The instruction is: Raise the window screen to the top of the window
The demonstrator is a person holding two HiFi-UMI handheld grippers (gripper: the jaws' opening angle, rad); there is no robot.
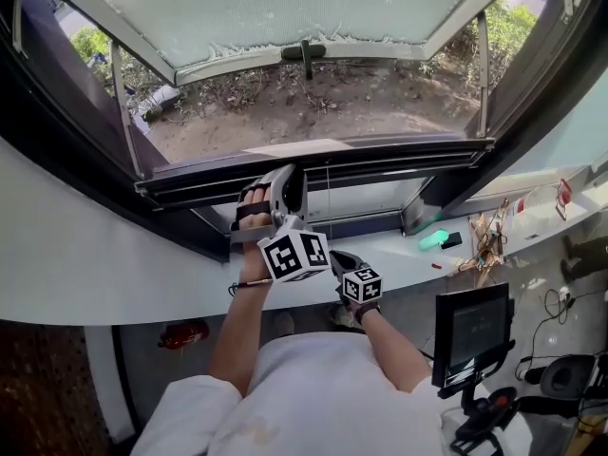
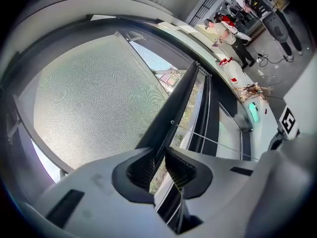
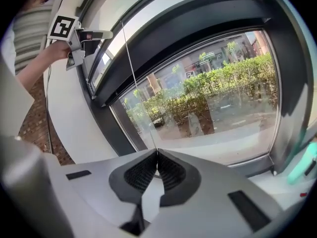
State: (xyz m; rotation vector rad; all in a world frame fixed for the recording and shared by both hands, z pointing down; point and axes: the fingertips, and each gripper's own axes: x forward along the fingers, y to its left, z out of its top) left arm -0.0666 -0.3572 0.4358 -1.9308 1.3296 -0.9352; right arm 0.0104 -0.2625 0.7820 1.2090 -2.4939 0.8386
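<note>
A dark horizontal bar (image 1: pixel 380 155) of the window screen runs across the foot of the upper window opening. My left gripper (image 1: pixel 285 190) is shut on it; in the left gripper view the dark bar (image 2: pixel 173 100) passes between the ribbed pads (image 2: pixel 141 170). A pale, fine-grained panel (image 2: pixel 94 98) fills the space beyond it. My right gripper (image 1: pixel 334 256) sits lower, just right of the left one, shut on a thin cord (image 3: pixel 131 68) that rises from its tips toward the bar. The left gripper (image 3: pixel 96 36) shows high in the right gripper view.
The outward-swung sash (image 1: pixel 304 8) with its handle (image 1: pixel 304 53) hangs over bare ground. Below the bar is a fixed pane (image 3: pixel 208 98) and a white sill (image 1: pixel 114 274). A teal object (image 1: pixel 432 240), tangled wires (image 1: pixel 486 240) and a monitor (image 1: pixel 472 331) are at right.
</note>
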